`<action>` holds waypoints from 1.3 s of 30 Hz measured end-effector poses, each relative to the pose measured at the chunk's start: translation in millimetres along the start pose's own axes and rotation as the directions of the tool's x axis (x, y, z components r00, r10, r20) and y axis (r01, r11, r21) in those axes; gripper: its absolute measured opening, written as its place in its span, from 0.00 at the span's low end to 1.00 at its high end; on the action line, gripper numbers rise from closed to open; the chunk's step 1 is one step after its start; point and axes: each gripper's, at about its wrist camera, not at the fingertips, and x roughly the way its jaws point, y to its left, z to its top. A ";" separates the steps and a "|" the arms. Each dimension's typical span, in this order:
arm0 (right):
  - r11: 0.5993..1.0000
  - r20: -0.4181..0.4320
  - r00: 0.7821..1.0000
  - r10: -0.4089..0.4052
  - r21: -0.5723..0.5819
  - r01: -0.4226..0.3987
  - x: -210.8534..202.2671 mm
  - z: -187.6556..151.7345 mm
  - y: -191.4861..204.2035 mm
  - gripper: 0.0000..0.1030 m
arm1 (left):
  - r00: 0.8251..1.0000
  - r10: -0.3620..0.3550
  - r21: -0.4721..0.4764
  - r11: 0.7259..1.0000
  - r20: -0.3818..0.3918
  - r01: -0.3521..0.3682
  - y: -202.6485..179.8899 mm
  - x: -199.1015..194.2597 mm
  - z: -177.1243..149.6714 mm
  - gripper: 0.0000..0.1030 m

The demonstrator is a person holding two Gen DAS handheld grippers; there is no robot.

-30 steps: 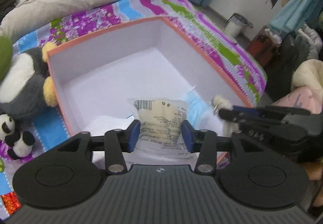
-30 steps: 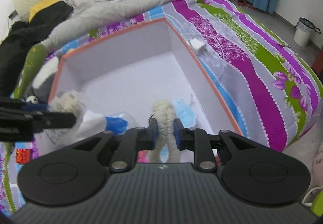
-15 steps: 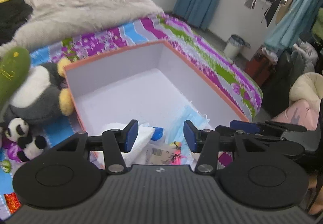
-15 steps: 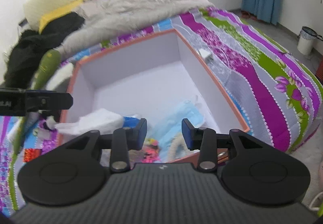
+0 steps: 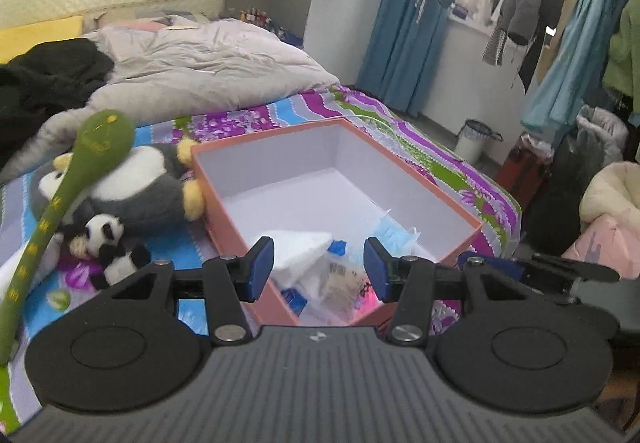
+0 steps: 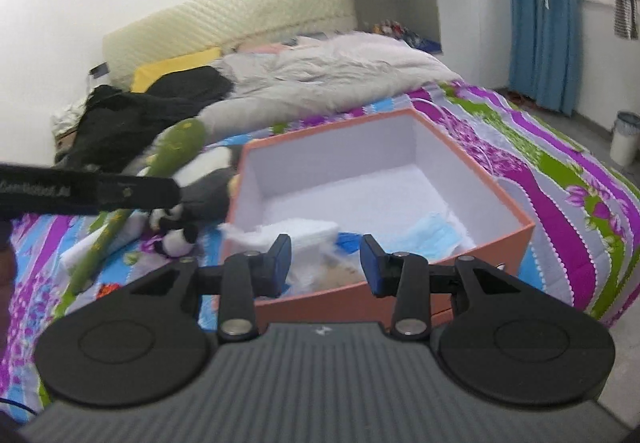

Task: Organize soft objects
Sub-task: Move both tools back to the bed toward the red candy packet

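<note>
An orange box with a white inside sits on the bed. Its near end holds white padding, a blue face mask and a clear packet. My left gripper is open and empty, above the box's near corner. My right gripper is open and empty, above the box's near edge. A grey penguin plush, a small panda plush and a long green plush lie left of the box.
The bed has a striped floral sheet, a grey duvet and black clothes at the back. A white bin and hanging clothes stand to the right. The left gripper's body crosses the right wrist view.
Both grippers opened and let go of their things into the box: the left a clear packet, the right a cream knitted toy. Both then pulled back and up from the box.
</note>
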 end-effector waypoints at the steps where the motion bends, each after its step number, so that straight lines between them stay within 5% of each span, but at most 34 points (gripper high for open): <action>1: 1.000 0.005 1.000 0.006 -0.011 -0.006 -3.7 -3.9 5.8 0.40 | 1.000 0.010 -0.002 1.000 0.006 -0.010 1.6 -7.3 -6.4 0.54; 9: 0.999 0.009 0.999 0.034 -0.006 -0.034 -29.8 -36.7 31.9 0.40 | 0.993 0.113 -0.005 0.994 0.033 -0.113 18.2 -56.7 -53.1 0.54; 25: 0.989 -0.044 0.994 0.100 -0.101 -0.105 -69.2 -79.3 97.3 0.40 | 0.976 0.211 -0.114 0.972 0.048 -0.204 30.5 -124.3 -130.7 0.54; 39: 0.968 -0.137 0.977 0.162 -0.171 -0.184 -12.8 -96.4 128.9 0.40 | 0.950 0.311 -0.286 0.910 -0.012 -0.301 93.9 -106.6 -166.1 0.54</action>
